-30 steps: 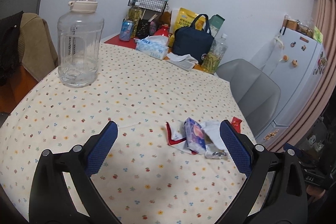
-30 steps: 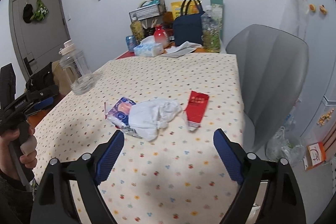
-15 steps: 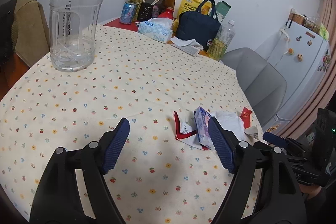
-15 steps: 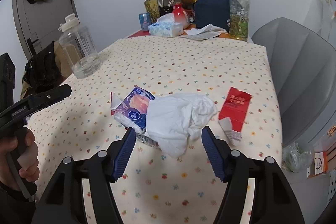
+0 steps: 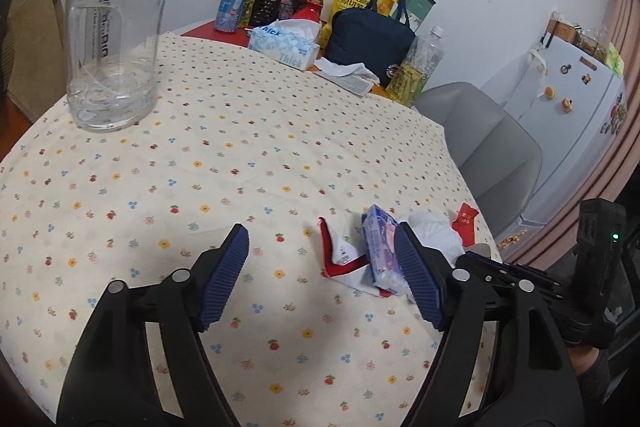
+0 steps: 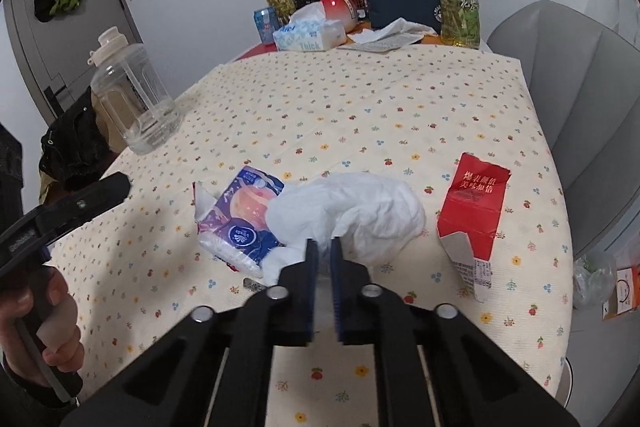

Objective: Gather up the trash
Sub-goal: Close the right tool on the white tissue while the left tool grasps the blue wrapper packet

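A small heap of trash lies near the edge of the flowered tablecloth [image 6: 360, 99]: a crumpled white tissue [image 6: 360, 207], a blue tissue packet [image 6: 240, 223] and a torn red carton piece [image 6: 474, 203]. My right gripper [image 6: 324, 243] is shut on the near edge of the white tissue. In the left wrist view the blue packet [image 5: 378, 243] and a red-and-white wrapper [image 5: 340, 255] lie just ahead of my left gripper [image 5: 320, 231]. Its jaws are closing, with the wrapper between the tips and untouched. The right pad [image 5: 416, 267] hides part of the packet.
A big clear water jug [image 5: 116, 39] stands at the far left of the table. Along the back are a tissue box [image 5: 284, 45], a navy bag [image 5: 372, 39] and a drink bottle [image 5: 416, 71]. A grey chair [image 5: 488, 143] and a white fridge [image 5: 568, 95] are on the right.
My right gripper came forward and down onto the white tissue and its jaws went from wide apart to shut. My left gripper moved closer to the wrappers and its jaws narrowed.
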The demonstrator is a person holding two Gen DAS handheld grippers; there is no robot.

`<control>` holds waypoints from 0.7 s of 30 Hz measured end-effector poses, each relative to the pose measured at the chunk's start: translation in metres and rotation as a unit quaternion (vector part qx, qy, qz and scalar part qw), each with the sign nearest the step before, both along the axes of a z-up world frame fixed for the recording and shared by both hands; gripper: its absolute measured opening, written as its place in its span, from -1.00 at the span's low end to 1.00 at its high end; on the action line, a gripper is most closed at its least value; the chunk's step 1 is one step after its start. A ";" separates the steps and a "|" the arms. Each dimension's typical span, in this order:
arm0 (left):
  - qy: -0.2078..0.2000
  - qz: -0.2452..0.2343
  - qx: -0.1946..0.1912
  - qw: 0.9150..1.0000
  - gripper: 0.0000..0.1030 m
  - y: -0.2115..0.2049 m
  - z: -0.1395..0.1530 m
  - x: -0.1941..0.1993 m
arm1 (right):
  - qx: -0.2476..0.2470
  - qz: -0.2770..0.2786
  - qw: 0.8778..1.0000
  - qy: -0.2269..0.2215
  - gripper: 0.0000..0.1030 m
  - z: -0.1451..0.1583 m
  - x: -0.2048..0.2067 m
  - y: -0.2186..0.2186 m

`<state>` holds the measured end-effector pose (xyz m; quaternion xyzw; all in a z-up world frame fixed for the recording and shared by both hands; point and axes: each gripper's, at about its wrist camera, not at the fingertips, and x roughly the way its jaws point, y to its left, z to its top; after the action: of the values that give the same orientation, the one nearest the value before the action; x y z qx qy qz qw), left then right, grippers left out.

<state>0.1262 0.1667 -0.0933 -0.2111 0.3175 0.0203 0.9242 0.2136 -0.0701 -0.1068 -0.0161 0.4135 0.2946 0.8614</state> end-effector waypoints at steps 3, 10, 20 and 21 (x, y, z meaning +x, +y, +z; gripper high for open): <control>0.002 -0.014 -0.003 1.000 0.35 -0.009 0.000 0.007 | 0.005 -0.001 1.000 -0.011 -0.94 0.007 -0.007 -0.006; 0.015 -0.043 0.004 0.999 0.29 -0.037 -0.004 0.024 | 0.039 -0.017 0.999 -0.033 -0.94 0.032 -0.022 -0.035; 0.065 -0.049 0.009 0.997 0.09 -0.060 -0.022 0.057 | 0.065 -0.050 0.994 -0.066 -0.94 0.065 -0.037 -0.085; 0.071 -0.049 0.009 0.996 0.07 -0.061 -0.025 0.060 | 0.066 -0.052 0.994 -0.068 -0.94 0.065 -0.038 -0.088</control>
<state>0.1861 0.1053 -0.1182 -0.1850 0.3924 -0.0069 0.9010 0.1757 -0.1580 -0.0417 0.0427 0.3342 0.2748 0.9005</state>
